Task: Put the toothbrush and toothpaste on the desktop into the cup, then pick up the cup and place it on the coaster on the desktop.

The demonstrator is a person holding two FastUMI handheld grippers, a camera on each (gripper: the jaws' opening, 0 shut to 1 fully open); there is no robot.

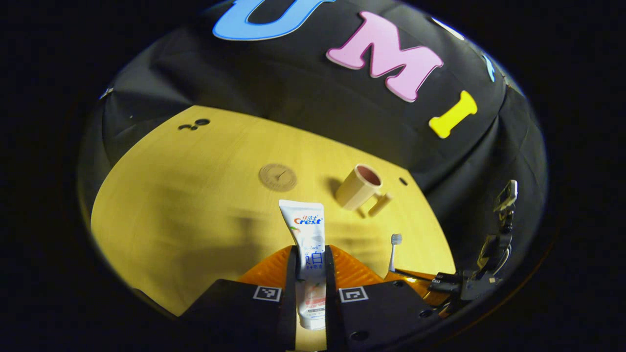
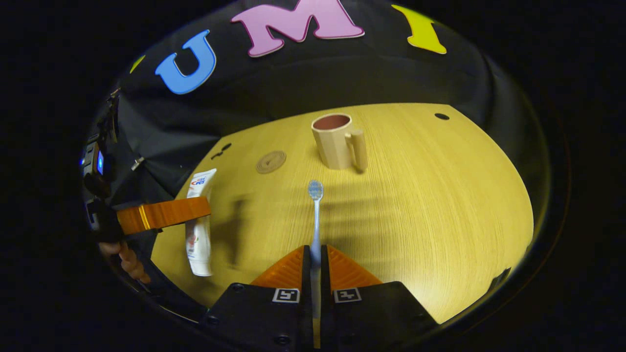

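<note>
In the left gripper view we find the left gripper (image 1: 311, 266) at the bottom centre of the frame, its two fingers closed on the toothpaste (image 1: 309, 247). The tube stands between them with its flat crimped end uppermost and its cap end low, near the bottom edge. Beyond it, on the desktop (image 1: 195, 205), we note the coaster (image 1: 278, 177) left of centre and the cup (image 1: 360, 187) right of centre, the two well apart. The cup sits upright with its handle turned toward the lower right (the apparent lean we put down to the lens). At the lower right of this view we see the toothbrush (image 1: 394, 252), bristle end up.

In the right gripper view the right gripper (image 2: 315, 261) occupies the bottom centre, both fingers pressed on the toothbrush handle; the head points up the frame toward the cup (image 2: 335, 141). The coaster (image 2: 270, 161) lies left of the cup, bare. At the left of the frame the left gripper (image 2: 198, 211) is seen side-on, clamped across the middle of the tube (image 2: 199, 220), with part of a hand (image 2: 124, 259) below it at the lower left edge. The cup's interior appears empty in both views.
</note>
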